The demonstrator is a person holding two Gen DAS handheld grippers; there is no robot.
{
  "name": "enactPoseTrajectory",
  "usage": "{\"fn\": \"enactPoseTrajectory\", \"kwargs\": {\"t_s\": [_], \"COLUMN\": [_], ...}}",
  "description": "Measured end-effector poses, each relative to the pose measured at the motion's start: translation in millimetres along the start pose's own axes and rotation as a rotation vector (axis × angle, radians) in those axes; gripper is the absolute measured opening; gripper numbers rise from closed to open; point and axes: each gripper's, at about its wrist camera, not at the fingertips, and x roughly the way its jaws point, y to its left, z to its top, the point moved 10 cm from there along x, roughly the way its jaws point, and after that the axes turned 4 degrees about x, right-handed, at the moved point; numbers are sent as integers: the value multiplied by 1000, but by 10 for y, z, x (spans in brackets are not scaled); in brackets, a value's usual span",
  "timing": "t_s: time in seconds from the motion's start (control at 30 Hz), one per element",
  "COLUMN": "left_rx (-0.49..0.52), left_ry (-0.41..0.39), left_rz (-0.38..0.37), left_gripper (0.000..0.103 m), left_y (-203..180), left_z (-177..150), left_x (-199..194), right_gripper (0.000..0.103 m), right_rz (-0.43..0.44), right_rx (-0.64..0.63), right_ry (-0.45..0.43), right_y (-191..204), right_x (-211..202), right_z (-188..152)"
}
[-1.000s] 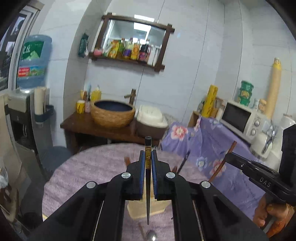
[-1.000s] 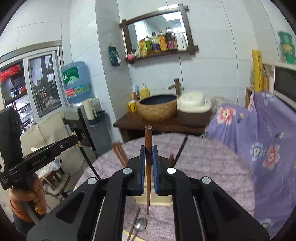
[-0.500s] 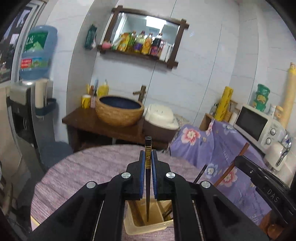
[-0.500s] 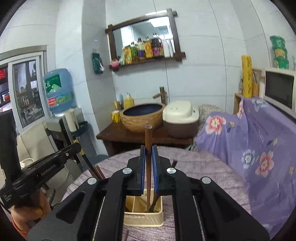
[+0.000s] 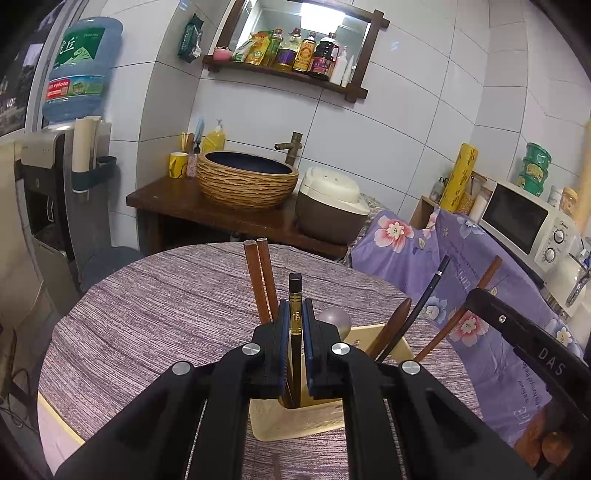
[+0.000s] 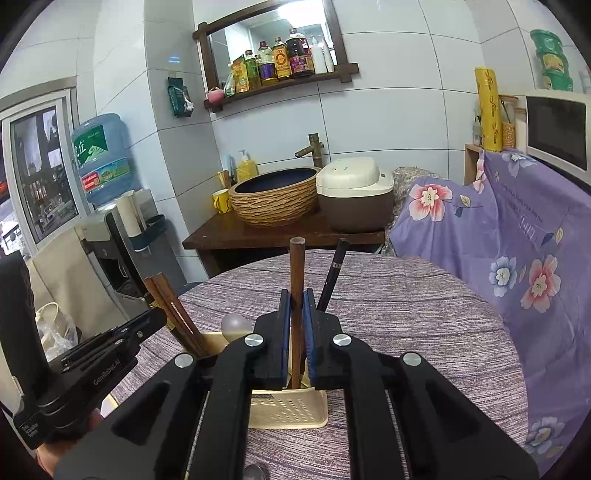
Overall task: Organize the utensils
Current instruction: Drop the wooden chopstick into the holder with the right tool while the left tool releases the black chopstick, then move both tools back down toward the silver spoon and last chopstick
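Our left fingers (image 5: 295,334) clenched on a glossy black, gold-banded chopstick (image 5: 294,295), right fingers (image 6: 296,321) on a matte brown wooden chopstick (image 6: 296,266), both tips seemingly inside the cream perforated plastic holder (image 6: 288,408), purple woven-clothed round bench (image 6: 406,314).

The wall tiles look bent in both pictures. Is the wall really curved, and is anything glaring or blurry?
Left view: tile lines bow from the fisheye lens; the mirror glares white. Right view: same bowing, dark corners; the bottles stay sharp.
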Motion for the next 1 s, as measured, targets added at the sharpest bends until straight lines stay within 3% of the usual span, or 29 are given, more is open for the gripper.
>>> {"fn": "enactPoseTrajectory", "kwargs": {"t_s": [0.07, 0.1, 0.13, 0.17, 0.2, 0.4, 0.53, 0.73, 1.0], "left_rx": [-13, -13, -7, 6, 18, 47, 30, -27, -35], "left_ry": [-7, -9, -13, -20, -30, -53, -18, 97, 191], "left_rz": [-2, -3, -3, 0, 5, 66, 122, 183, 206], "left_gripper": [10, 17, 23, 40, 50, 62, 63, 63, 63], "left_y": [12, 8, 3, -5, -12, 149, 405, 794, 959], "left_z": [-21, -36, -60, -88, -113, -395, -691, -1241, -1775], "left_x": [-52, -65, -113, -169, -219, -508, -551, -453, -455], "right_gripper": [16, 22, 37, 50, 51, 51, 51, 51, 51], "right_rz": [-10, -11, -9, -10, -18, -26, -15, -16, -26], "right_rx": [-1, 1, 0, -1, -7, -49, -51, -54, -39], "right_ry": [-8, -14, -22, -29, -41, 13, 96, 238, 364], "right_y": [-17, -18, -8, 1, 11, 110, 154, 216, 268], "right_x": [-18, -37, -68, -98, -141, -226, -177, -62, -75], "right_z": [-48, -69, -101, -124, -164, -554, -968, -1706, -2475]}}
